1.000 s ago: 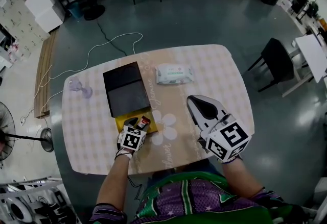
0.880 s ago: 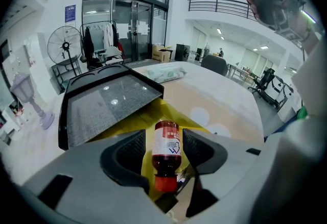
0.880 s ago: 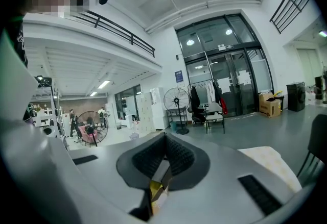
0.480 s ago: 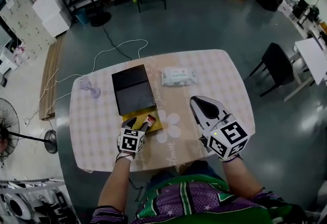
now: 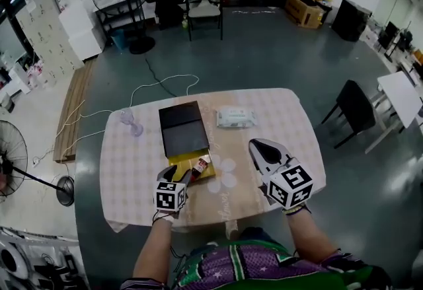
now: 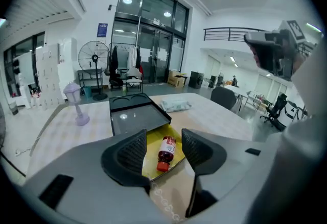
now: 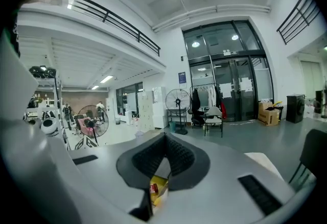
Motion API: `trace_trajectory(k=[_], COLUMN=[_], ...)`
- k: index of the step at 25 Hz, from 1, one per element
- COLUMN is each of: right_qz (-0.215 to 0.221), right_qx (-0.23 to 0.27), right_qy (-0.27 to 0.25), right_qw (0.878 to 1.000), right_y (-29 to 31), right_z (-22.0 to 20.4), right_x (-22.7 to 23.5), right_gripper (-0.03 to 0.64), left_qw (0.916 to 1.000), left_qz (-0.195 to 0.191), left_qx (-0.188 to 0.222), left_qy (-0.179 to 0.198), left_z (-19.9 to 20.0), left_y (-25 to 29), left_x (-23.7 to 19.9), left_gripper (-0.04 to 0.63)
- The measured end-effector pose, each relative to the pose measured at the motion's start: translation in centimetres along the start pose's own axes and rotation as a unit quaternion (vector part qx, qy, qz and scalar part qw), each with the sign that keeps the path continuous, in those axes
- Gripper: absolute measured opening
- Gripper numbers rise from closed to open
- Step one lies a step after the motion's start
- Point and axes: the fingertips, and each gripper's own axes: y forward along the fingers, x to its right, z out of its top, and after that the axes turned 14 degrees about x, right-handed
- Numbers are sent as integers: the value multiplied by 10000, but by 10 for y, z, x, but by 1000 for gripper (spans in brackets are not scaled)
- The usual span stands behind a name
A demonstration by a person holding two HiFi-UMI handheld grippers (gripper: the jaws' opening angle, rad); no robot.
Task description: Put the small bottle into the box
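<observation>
A small bottle (image 5: pixel 200 165) of dark red liquid with a red cap lies on its side in the yellow box tray (image 5: pixel 206 175), which sticks out from under the black lid (image 5: pixel 181 129). In the left gripper view the bottle (image 6: pixel 164 150) lies in the yellow tray (image 6: pixel 150 154) just beyond the jaws. My left gripper (image 5: pixel 179 174) is open, a little short of the bottle and not touching it. My right gripper (image 5: pixel 255 145) is shut on nothing, to the right of the box. Through its jaws a bit of the yellow tray (image 7: pixel 160 184) shows.
The box stands on a checked oval table (image 5: pixel 284 117). A pack of wet wipes (image 5: pixel 234 117) lies behind the box to the right. A small lilac lamp (image 5: pixel 130 122) stands at the back left. A black chair (image 5: pixel 353 107) is on the floor to the right.
The head camera has risen, so the table looks smaller. The left gripper has drawn back slightly from the bottle, which stays in the yellow tray. The right gripper has hardly moved.
</observation>
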Motion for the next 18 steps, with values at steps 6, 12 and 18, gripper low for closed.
trace_trajectory(k=[6, 12, 18], right_qz=[-74, -104, -107], right_qx=[79, 299, 375], right_qy=[32, -7, 1], right_qw=[9999, 9995, 9992], right_y=[-16, -39, -68], right_z=[6, 26, 34], right_x=[-29, -64, -92], right_gripper=[8, 8, 8], left_qw=[9975, 9906, 9832], left_qz=[137, 151, 82], left_qx=[676, 1355, 1823], left_qy=[-139, -54, 37], left_z=[34, 72, 93], left_y=[-60, -129, -188], left_x=[0, 8, 23], left_gripper=[239, 239, 239])
